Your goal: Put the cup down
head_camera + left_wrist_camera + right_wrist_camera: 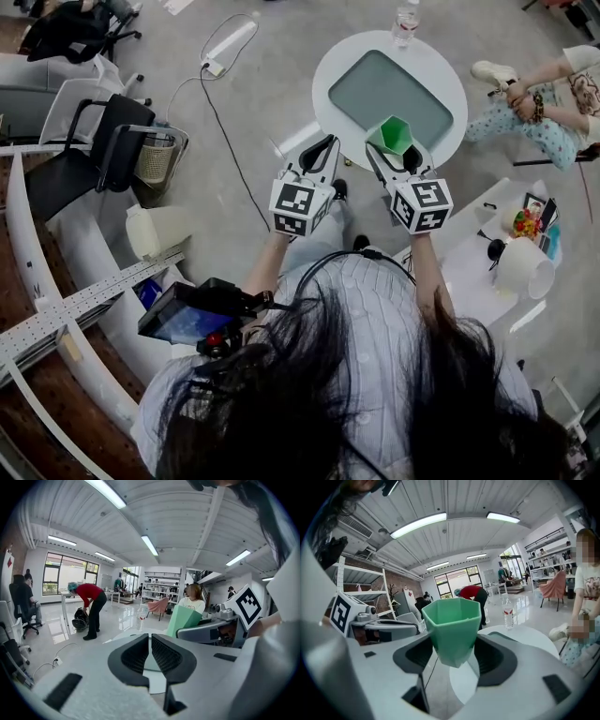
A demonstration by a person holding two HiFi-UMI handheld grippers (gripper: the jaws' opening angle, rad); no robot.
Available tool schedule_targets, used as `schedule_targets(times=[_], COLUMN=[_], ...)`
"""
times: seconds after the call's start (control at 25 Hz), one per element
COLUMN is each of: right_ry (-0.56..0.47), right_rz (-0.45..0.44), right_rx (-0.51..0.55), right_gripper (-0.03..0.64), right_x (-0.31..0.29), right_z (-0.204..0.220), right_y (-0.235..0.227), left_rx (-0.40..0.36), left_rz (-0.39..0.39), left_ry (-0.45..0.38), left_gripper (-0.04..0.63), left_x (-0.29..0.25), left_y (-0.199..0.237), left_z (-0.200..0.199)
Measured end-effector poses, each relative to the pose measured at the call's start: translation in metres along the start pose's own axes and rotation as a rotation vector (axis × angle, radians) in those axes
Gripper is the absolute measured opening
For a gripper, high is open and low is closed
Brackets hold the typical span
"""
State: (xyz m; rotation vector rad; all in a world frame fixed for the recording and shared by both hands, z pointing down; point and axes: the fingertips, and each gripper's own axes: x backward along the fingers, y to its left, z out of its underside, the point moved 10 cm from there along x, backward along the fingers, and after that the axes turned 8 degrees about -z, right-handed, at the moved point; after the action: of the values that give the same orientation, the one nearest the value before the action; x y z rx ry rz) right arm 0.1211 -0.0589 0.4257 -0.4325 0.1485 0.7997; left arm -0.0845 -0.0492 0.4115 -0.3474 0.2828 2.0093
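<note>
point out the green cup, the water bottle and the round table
green cup (453,626), right gripper view, front wall
water bottle (405,23), head view, its body
round table (366,42), head view, bare white rim

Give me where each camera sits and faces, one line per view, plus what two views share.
Head view: on the person's head, facing steeply down at the left gripper, right gripper, green cup and round table; hair and shirt show.
Left gripper view: on the left gripper, facing along its shut, empty jaws over the table; hair shows top right.
Right gripper view: on the right gripper, facing along jaws clamped on the cup.
Shared: both gripper views show the water bottle.
</note>
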Motion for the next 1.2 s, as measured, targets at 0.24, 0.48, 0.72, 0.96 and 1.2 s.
schedule_targets(times=[0.24,0.48,0.72,0.96,1.2], right_ry=[0.019,0.044,0.082,0.113,0.16], right_rz=[0.025,0.051,0.051,0.071,0.081], right_rx=[-0.004,0.012,0.046,0.041,0.033], right_gripper=[0.29,0.29,0.29,0.29,0.29], right_x=[-0.038,-0.078,-0.116,-0.152,-0.18], right_z=[-0.007,-0.013,-0.015,-0.009,0.008], right_y=[-0.018,-0.037,-0.065,-0.098,-0.123], left_rx=[-0.023,-0.024,-0.031,-0.034,-0.032], left_rz=[0.042,0.065,0.096,0.109,0.11], left_ry=[0.025,0.043,0.071,0.098,0.117], left_gripper=[0.018,0.019,0.018,0.018,0.019], left_x=[-0.035,-0.064,-0.094,-0.131,-0.159], left_y=[0.026,0.056,0.078,0.093,0.101], left_z=[-0.003,-0.008,-0.007,-0.007,-0.003])
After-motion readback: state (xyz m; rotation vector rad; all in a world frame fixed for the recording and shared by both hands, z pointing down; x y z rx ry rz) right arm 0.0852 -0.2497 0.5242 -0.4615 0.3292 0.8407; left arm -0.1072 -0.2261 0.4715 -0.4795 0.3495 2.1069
